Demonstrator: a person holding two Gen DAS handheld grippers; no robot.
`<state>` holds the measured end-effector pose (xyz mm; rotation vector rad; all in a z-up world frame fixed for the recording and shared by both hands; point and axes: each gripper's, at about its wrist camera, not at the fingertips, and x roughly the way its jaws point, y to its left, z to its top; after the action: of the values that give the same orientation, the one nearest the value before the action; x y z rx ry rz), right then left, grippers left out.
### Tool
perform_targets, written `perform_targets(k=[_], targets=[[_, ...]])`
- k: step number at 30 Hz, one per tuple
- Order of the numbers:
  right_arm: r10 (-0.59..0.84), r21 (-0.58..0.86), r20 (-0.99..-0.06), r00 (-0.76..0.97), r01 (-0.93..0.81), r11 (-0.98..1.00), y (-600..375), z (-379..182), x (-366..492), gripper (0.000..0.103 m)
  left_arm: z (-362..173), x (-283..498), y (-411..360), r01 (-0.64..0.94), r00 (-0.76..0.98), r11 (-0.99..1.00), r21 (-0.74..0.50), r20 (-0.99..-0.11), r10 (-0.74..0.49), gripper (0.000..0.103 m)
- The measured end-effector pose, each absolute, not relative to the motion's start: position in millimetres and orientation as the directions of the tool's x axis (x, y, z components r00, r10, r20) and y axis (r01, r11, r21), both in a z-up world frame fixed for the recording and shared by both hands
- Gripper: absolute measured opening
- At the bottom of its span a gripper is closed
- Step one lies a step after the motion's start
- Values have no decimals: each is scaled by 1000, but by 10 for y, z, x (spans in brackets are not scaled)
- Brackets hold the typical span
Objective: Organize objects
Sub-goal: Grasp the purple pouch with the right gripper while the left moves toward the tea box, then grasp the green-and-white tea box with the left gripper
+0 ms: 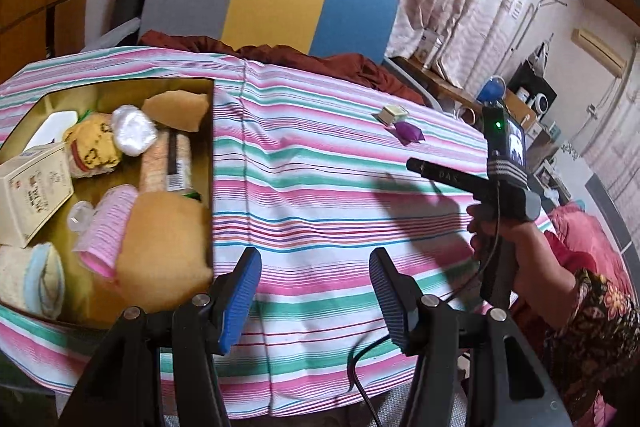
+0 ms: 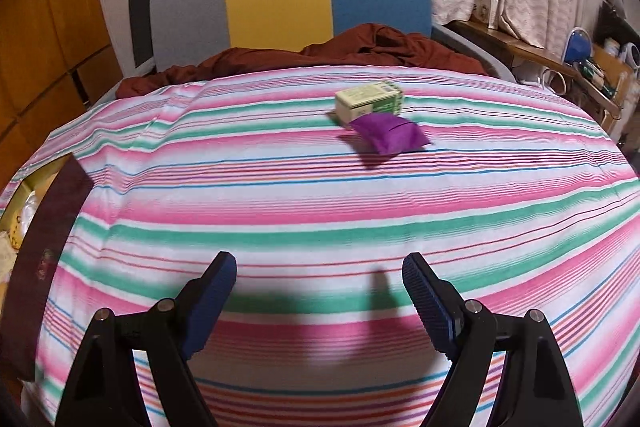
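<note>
A gold-lined box [image 1: 200,131] is noted at the left edge of the tabletop, already packed with soft goods: sponges, a rolled towel [image 1: 30,277], a pink tube, a cardboard carton [image 1: 32,191] and a white satin pad. The left gripper [image 1: 314,301] is held over the near edge beside the box, its ribbed blue pads set apart with nothing between them. The striped cloth [image 2: 280,195] covering the tabletop is seen to be thin, smooth cotton, slightly creased. Toward the far right of the tabletop two loose items remain: a small rigid pale-green box [image 2: 366,103] and, touching its near side, a limp purple pouch [image 2: 390,135]. The right gripper [image 2: 320,301] is pointed at them from the near edge, jaws spread wide and empty. The pouch is judged the likely next pick; a low, level approach is advised, the pads closed across its puffy middle so that the cloth is not pinched and the box not nudged.
</note>
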<state>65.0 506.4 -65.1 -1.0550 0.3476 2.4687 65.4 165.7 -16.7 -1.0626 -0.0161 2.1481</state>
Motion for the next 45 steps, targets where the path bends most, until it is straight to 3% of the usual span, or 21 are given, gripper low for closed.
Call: perform_targets(k=[12, 20, 24, 32, 39, 45], targets=[[346, 48, -686, -641, -513, -857, 5733, -563, 415, 91, -226, 653, 1948, -639, -349, -715, -283, -722, 597, 57], [326, 43, -716, -617, -505, -862, 6124, -648, -118, 90, -231, 600, 2022, -638, -344, -722, -266, -741, 577, 57], [267, 67, -759, -594, -480, -875, 6240, -782, -272, 73, -237, 540, 2062, -627, -333, -727, -281, -746, 576, 57], [249, 116, -738, -627, -482, -868, 6229, -779, -92, 57, -155, 346, 2372, -643, -319, -705, -298, -733, 601, 57], [348, 138, -698, -626, -594, -792, 6232, -707, 472, 56, -99, -90, 3088, -689, -300, -671, -275, -734, 609, 63], [461, 104, -644, -611, -667, -738, 6150, -639, 674, 56, -302, -517, 4062, -752, -229, -622, -219, -798, 558, 67]])
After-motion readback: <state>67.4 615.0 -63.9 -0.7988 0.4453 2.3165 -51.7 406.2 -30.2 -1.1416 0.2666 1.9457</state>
